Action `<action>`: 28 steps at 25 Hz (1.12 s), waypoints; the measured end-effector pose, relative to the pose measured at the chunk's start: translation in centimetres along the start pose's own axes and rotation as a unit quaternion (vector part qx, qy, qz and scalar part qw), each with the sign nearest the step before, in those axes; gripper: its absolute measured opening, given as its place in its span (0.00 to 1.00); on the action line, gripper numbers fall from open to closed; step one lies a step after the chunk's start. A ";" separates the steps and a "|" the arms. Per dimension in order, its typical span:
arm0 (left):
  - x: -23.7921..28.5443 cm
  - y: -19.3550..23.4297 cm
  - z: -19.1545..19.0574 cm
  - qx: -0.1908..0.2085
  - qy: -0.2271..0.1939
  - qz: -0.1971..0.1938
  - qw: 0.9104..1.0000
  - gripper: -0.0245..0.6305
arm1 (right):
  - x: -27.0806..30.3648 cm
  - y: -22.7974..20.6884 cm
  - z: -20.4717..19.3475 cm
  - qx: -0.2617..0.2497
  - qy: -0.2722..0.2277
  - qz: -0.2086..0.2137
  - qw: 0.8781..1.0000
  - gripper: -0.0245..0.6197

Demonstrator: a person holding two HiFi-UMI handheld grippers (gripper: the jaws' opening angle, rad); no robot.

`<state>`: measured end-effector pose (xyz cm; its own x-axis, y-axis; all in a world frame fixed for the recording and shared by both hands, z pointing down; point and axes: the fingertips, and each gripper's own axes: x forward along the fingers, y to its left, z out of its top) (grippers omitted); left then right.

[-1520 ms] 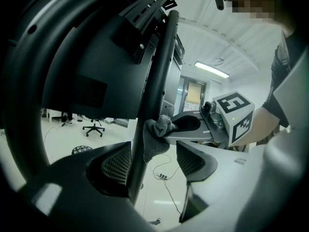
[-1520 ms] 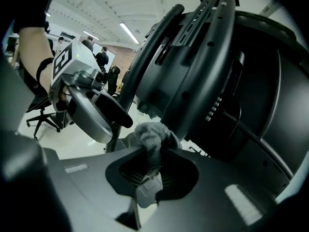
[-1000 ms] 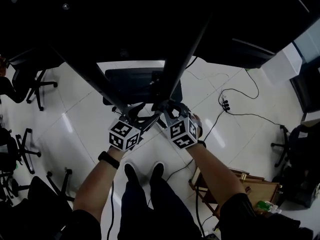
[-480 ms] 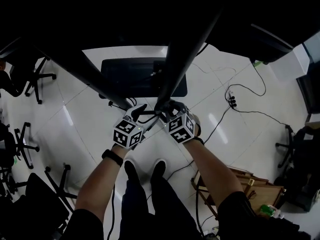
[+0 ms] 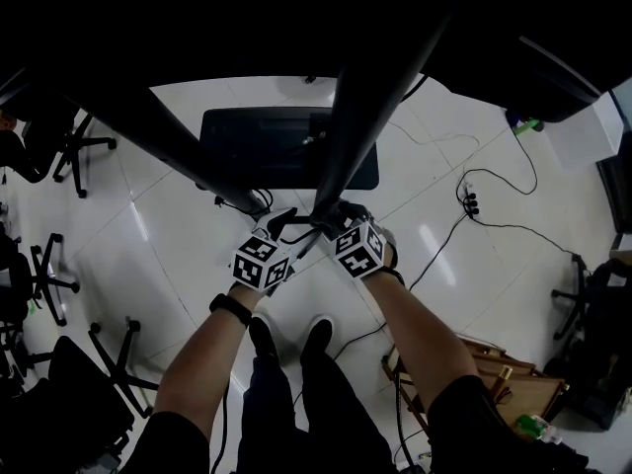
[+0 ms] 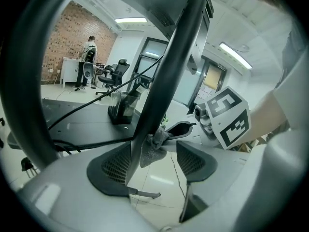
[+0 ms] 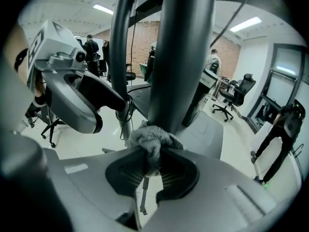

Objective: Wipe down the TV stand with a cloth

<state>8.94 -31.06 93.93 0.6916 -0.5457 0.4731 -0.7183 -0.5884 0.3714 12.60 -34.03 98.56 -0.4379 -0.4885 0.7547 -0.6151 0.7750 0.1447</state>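
cloth (image 7: 153,141): grey, fuzzy, bunched against stand post (image 7: 181,57) | right gripper (image 7: 153,170): clamped on cloth | left gripper (image 6: 153,161): jaws held apart

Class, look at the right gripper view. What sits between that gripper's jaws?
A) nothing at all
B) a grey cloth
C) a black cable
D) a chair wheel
B: the right gripper has its jaws closed on the grey cloth, bunched against the dark stand pole.
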 end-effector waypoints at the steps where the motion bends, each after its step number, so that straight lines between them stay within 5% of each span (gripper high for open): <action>1: 0.0 0.2 -0.2 -0.001 0.001 0.001 1.000 0.52 | 0.3 0.2 -0.2 0.002 0.002 0.002 1.000 0.10; 8: -1.3 0.3 0.9 -0.001 -0.007 0.004 1.000 0.53 | -1.6 0.0 0.4 0.007 -0.007 0.009 1.000 0.10; 13: -5.8 -2.7 5.7 0.043 -0.035 -0.014 0.998 0.53 | -9.3 0.2 6.3 0.018 -0.094 0.018 0.995 0.10; 19: -14.6 -9.0 12.9 0.083 -0.109 -0.024 0.990 0.53 | -21.5 2.2 15.0 0.052 -0.222 0.085 0.970 0.10; 28: -27.9 -17.2 17.6 0.094 -0.181 0.022 0.979 0.53 | -36.2 7.3 22.5 0.028 -0.322 0.149 0.935 0.10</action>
<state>3.38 -16.20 60.27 0.6666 -0.7282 0.1591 -0.7446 -0.6407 0.1872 9.25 -19.67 57.90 -0.8877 -0.4085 0.2124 -0.4288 0.9015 -0.0582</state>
